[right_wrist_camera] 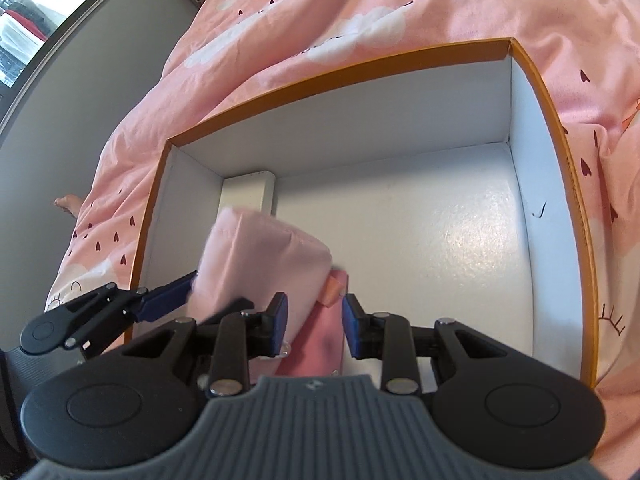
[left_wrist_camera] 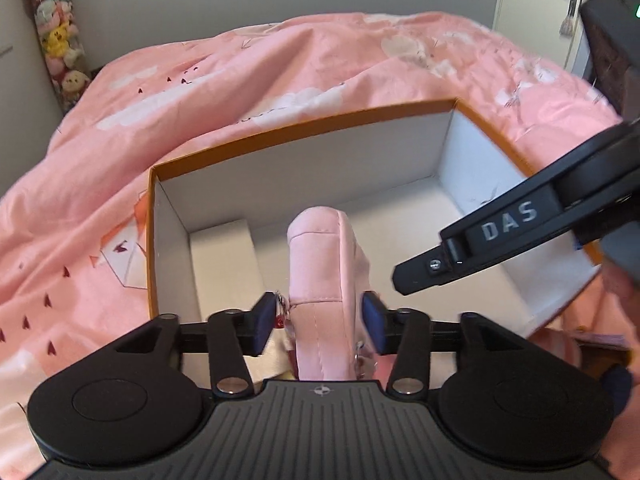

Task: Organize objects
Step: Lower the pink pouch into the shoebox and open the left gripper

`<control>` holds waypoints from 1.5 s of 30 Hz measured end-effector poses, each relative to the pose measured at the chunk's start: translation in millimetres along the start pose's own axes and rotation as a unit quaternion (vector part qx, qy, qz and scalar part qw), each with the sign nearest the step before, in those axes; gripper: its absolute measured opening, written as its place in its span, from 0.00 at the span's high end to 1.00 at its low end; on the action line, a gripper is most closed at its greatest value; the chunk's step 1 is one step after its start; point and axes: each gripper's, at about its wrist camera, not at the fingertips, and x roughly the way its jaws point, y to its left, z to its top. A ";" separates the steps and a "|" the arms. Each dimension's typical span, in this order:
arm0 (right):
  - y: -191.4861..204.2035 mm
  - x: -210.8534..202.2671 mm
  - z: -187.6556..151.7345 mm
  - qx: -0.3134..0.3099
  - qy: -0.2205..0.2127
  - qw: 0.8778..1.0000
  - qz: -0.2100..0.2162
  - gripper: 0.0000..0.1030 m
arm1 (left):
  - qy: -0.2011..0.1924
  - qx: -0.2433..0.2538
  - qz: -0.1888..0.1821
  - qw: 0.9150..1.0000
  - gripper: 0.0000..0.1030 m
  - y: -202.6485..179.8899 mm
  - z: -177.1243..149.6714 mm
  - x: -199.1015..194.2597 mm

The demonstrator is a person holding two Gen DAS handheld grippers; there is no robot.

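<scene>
Straddling pink pouch [left_wrist_camera: 320,280] in box [left_wrist_camera: 304,130], left claw [left_wrist_camera: 320,318] loose.

I can read just one marking: the letters "DAS" in pale capitals on the arm of the right hand-held gripper [left_wrist_camera: 404,280], which hangs above the orange-rimmed box [left_wrist_camera: 304,130].

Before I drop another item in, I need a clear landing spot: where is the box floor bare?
The box floor is bare across its right half, from the far wall to the right wall. It is crowded at the left: a white block sits in the far-left corner, the pink pouch stands in front of it, and both tools hover at the near edge.
</scene>
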 end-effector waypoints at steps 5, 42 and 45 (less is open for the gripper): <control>-2.4 -5.9 -4.6 0.007 -0.008 1.000 0.005 0.68 | -0.001 -0.044 -0.071 0.997 0.37 6.2 0.3 -10.2; -21.3 11.3 -9.3 0.077 0.029 0.994 -0.070 0.44 | -0.032 -0.172 -0.039 0.984 0.41 50.4 -23.0 -29.0; -24.8 17.3 -5.8 0.079 0.034 0.992 -0.094 0.42 | -0.029 -0.172 -0.037 0.984 0.41 50.7 -23.5 -27.7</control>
